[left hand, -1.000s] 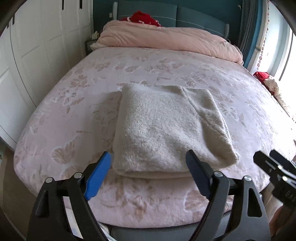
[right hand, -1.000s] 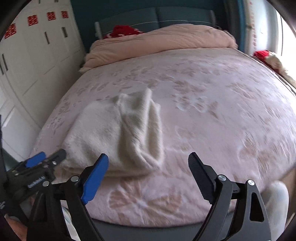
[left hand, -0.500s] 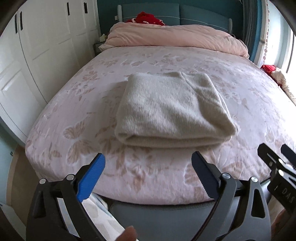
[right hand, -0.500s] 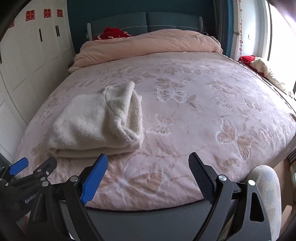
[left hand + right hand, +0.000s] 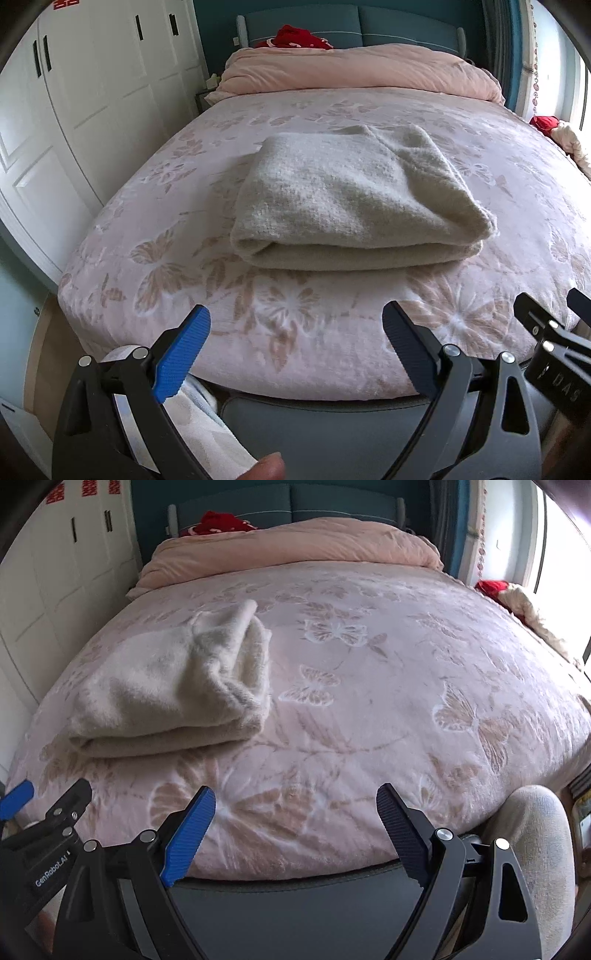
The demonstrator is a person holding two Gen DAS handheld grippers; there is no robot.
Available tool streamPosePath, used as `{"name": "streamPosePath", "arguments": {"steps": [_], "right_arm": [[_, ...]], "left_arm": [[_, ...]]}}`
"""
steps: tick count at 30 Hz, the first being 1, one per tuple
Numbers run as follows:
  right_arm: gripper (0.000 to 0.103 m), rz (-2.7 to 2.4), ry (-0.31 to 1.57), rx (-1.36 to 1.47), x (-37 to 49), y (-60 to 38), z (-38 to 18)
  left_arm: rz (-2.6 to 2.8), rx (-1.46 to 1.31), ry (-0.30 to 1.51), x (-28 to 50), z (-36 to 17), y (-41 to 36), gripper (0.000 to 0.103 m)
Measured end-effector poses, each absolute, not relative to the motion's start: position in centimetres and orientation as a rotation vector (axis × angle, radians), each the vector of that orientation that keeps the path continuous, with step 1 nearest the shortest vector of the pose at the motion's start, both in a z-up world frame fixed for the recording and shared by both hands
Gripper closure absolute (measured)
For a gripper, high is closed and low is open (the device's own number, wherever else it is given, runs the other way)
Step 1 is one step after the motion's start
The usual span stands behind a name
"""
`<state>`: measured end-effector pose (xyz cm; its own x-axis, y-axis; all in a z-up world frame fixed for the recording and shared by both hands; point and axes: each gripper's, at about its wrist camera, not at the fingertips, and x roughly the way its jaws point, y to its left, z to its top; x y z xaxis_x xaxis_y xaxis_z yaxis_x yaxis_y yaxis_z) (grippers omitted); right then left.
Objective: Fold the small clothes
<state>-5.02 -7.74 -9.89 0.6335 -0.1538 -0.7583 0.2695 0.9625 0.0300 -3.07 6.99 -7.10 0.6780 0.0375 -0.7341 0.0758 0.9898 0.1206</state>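
Your cream sweater (image 5: 347, 199) lies folded into a thick, squarish bundle on the bed (image 5: 295, 332), toward the near edge and nearer the left side than the right. Its rounded fold faces you along the near edge, and a narrower flap lies over the top on the right side. From the right wrist view the sweater (image 5: 173, 690) sits at the left, with its layered ends stacked along its right side.

Your left tongs (image 5: 295, 354) hang over the near edge of the bed, jaws wide apart and holding nothing, well short of the sweater. Your right tongs (image 5: 295, 830) are likewise spread apart and empty, just off the near edge and to the right of the sweater; neither touches the cloth.

The bed wears a pale pink cover with butterfly and flower patterns. A pink duvet (image 5: 362, 70) is bunched along the far edge, with a red cloth (image 5: 299, 37) behind it against the headboard (image 5: 406, 29). White wardrobes (image 5: 92, 92) stand along the left side.
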Motion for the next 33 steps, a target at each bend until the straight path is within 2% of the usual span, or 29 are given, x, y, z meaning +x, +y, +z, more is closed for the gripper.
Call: {"name": "streamPosePath", "arguments": {"steps": [33], "right_arm": [[0.016, -0.192, 0.81, 0.106, -5.0, -4.4, -8.5]], "left_arm": [[-0.008, 0.116, 0.809, -3.8, -6.5, 7.3, 0.011]]}}
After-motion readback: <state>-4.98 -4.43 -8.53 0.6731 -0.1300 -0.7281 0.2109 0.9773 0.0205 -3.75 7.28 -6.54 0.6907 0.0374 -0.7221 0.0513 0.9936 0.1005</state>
